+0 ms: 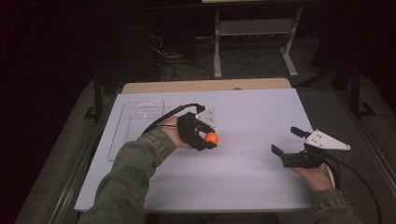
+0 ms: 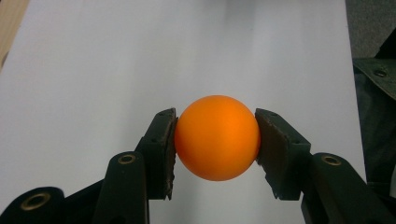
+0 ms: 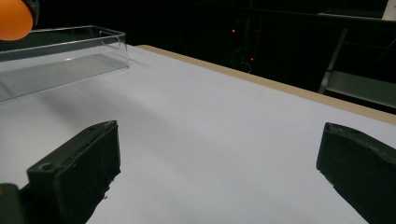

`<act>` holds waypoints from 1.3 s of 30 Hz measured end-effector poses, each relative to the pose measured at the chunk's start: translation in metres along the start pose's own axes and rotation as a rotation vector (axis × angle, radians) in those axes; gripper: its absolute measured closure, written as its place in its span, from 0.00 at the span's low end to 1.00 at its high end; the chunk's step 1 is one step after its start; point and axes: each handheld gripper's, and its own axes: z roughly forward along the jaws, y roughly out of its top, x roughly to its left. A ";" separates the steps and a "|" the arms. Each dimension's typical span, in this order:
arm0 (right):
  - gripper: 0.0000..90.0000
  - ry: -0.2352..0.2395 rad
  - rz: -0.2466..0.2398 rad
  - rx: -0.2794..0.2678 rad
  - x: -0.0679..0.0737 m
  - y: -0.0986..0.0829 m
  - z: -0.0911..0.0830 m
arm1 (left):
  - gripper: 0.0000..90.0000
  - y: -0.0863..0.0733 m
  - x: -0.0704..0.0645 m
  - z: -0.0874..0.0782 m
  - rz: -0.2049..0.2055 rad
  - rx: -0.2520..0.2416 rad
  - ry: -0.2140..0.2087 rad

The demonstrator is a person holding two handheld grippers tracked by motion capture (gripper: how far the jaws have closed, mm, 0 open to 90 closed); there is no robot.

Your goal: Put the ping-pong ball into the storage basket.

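- The left gripper [image 1: 208, 138] is clenched on an orange ball [image 1: 211, 137], one pad pressing each side of it, as the left gripper view shows up close [image 2: 217, 138].
- The ball is held over the white sheet [image 1: 243, 163] that covers the table, a little left of the middle, nearer the left edge than the right; whether it touches the sheet I cannot tell.
- The ball is plain orange, with no brand mark, label or writing that can be read on the face that shows.
- A clear plastic tray [image 1: 134, 125] lies on the sheet near the far left corner, just beside the left hand [image 1: 175, 133]; in the right gripper view its wall [image 3: 70, 51] stands behind the ball [image 3: 14, 18].
- The right gripper [image 1: 287, 139] rests near the right edge of the table, well apart from the ball; its jaws are spread wide with nothing between them, as the right gripper view [image 3: 219, 154] shows.
- The grey three-cornered plate [image 1: 327, 140] on it carries small holes but no readable writing.
- A bare wooden strip of the table [image 1: 205, 85] shows along the far edge.
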 end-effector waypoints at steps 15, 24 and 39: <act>0.00 -0.002 0.000 0.001 0.000 0.000 0.000 | 0.56 -0.011 0.001 -0.014 -0.015 0.016 0.017; 0.00 0.000 0.001 0.001 0.000 0.000 0.000 | 0.56 -0.018 0.005 -0.024 -0.031 0.020 0.032; 0.00 0.003 -0.004 0.009 0.001 0.000 0.001 | 0.56 -0.030 0.007 -0.038 -0.051 0.046 0.046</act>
